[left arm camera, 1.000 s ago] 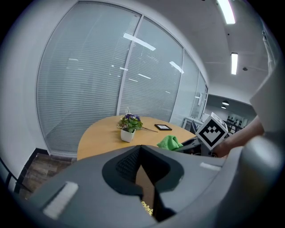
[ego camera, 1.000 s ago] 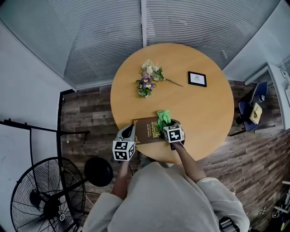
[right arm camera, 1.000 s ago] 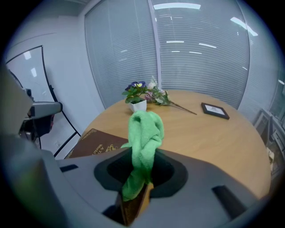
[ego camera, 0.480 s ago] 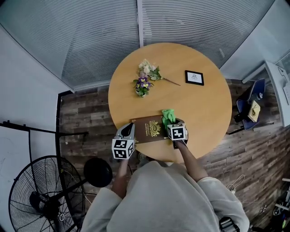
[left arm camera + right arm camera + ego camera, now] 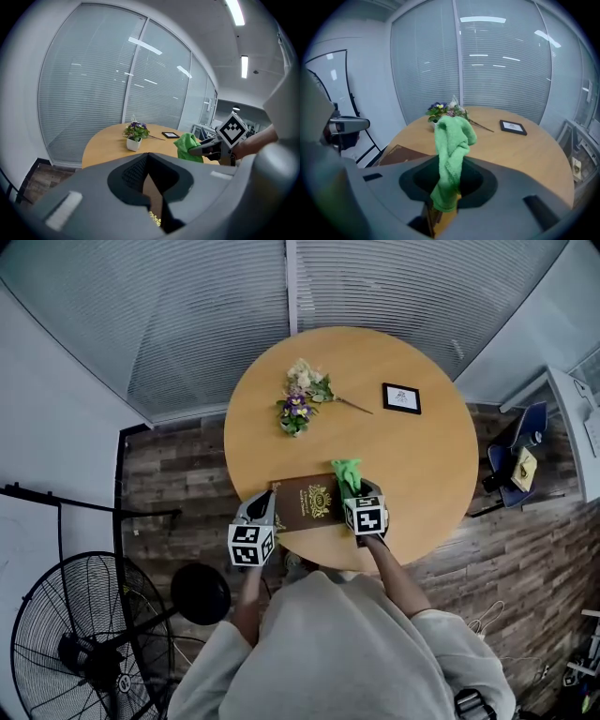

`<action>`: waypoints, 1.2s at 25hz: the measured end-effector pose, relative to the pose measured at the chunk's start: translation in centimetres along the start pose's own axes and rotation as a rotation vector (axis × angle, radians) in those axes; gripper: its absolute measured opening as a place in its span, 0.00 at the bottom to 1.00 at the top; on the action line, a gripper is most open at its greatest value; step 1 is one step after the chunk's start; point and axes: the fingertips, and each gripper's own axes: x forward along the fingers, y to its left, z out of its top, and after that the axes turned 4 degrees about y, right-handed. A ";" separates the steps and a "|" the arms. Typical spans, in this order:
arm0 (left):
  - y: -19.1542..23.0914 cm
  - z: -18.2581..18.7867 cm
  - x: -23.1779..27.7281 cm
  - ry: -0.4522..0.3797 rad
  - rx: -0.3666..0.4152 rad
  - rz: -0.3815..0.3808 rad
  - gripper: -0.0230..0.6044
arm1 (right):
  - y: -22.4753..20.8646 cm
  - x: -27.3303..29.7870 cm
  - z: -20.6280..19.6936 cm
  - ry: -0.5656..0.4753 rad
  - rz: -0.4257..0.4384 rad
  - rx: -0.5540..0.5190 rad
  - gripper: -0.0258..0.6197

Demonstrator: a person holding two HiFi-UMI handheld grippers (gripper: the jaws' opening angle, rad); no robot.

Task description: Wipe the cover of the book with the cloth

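**Head view.** The book [image 5: 305, 503] lies flat, cover up, at the near edge of the round table [image 5: 422, 465]. The left gripper [image 5: 266, 508] sits at its left edge. The right gripper [image 5: 354, 493] is at its right side, with the cloth [image 5: 347, 472] sticking out past the tips. Whether the cloth touches the cover can't be told. The person's shoulders hide the nearest table rim.

**Left gripper view.** The jaws are drawn close, with a thin brown strip of book and a bit of gold print between them; this reads as a pinch on the book's edge. The gripper body covers the rest of the book.

**Right gripper view.** The jaws are clamped on the cloth's lower end, and the rest stands up loose. The cloth blocks the jaw gap, so the grip depth is unclear. The book shows only as a brown corner at left.

**Judgement.** To wipe well:
- Tip the right gripper down so the loose bunch lies on the cover.
- Sweep leftward with light pressure.
- Keep the left pinch steady so the book doesn't slide.
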 end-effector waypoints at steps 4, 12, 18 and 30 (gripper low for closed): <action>0.3 -0.2 -0.7 -0.002 -0.007 0.014 0.05 | 2.6 -0.5 1.4 -0.047 0.050 -0.023 0.20; 1.4 -1.0 -2.4 -0.013 -0.027 0.055 0.05 | 8.6 -0.2 2.2 -0.045 0.154 -0.084 0.20; 2.8 -1.6 -4.1 -0.020 -0.052 0.100 0.05 | 13.2 0.5 2.3 -0.041 0.235 -0.135 0.20; 5.9 -3.3 -7.8 -0.024 -0.101 0.194 0.05 | 19.4 1.7 1.8 -0.001 0.340 -0.200 0.20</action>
